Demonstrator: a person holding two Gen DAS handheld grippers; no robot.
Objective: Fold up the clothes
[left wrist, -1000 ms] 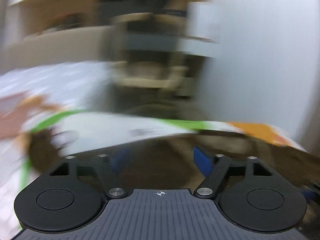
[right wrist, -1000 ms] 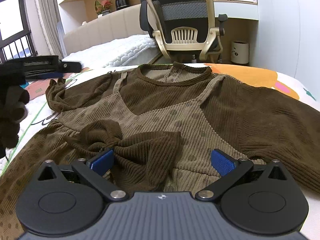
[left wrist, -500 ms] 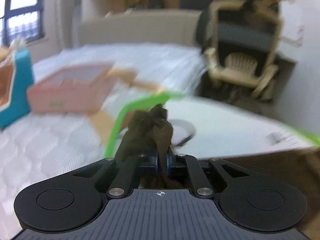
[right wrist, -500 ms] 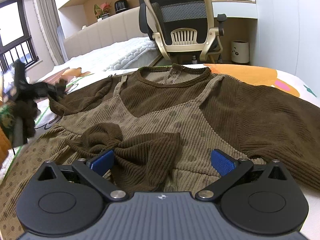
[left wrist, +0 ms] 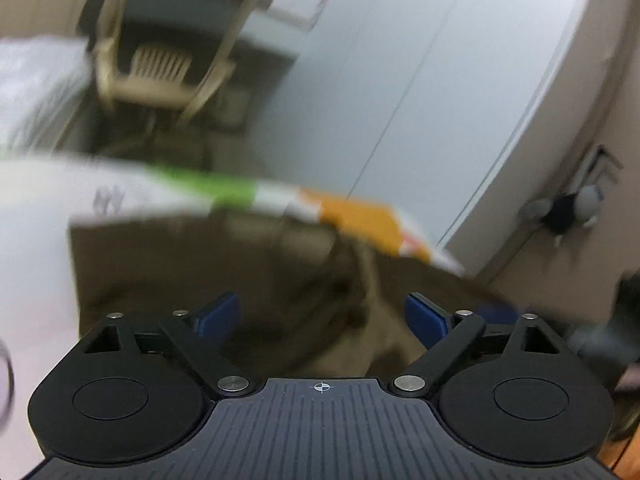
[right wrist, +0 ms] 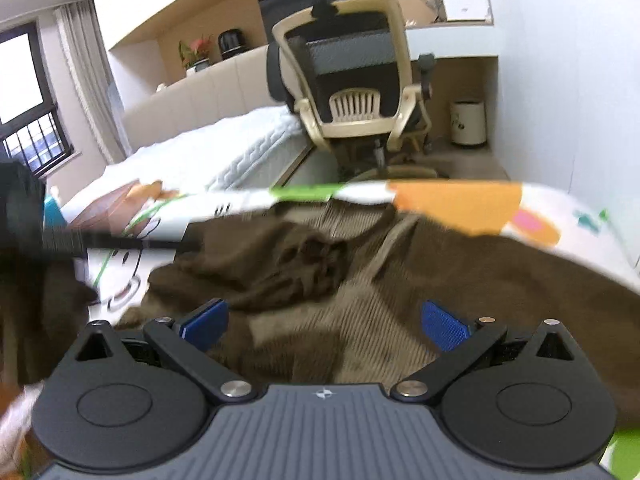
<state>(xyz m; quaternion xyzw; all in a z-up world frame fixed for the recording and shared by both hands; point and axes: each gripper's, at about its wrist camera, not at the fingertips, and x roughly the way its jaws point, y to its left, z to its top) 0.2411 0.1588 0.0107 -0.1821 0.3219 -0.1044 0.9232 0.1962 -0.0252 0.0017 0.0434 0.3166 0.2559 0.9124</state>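
Left wrist view, heavy blur: left gripper (left wrist: 322,318) jaws spread wide, nothing between the blue pads (left wrist: 218,316). Brown garment (left wrist: 224,272) lies just ahead and under it on the printed sheet (left wrist: 36,240) – white with green and orange patches. Office chair (left wrist: 160,40) far left.

Right wrist view: right gripper (right wrist: 324,322) also wide open, empty, hovering over the garment's near part. Garment (right wrist: 460,280) spread across the sheet (right wrist: 456,200), left sleeve bunched up mid-left – lighter ribbed panel in the centre. Left gripper (right wrist: 100,242) shows as a dark bar at the far left edge, above the sheet. Chair (right wrist: 352,76) far centre, bed (right wrist: 224,148) far left, small bin (right wrist: 468,122) far right.
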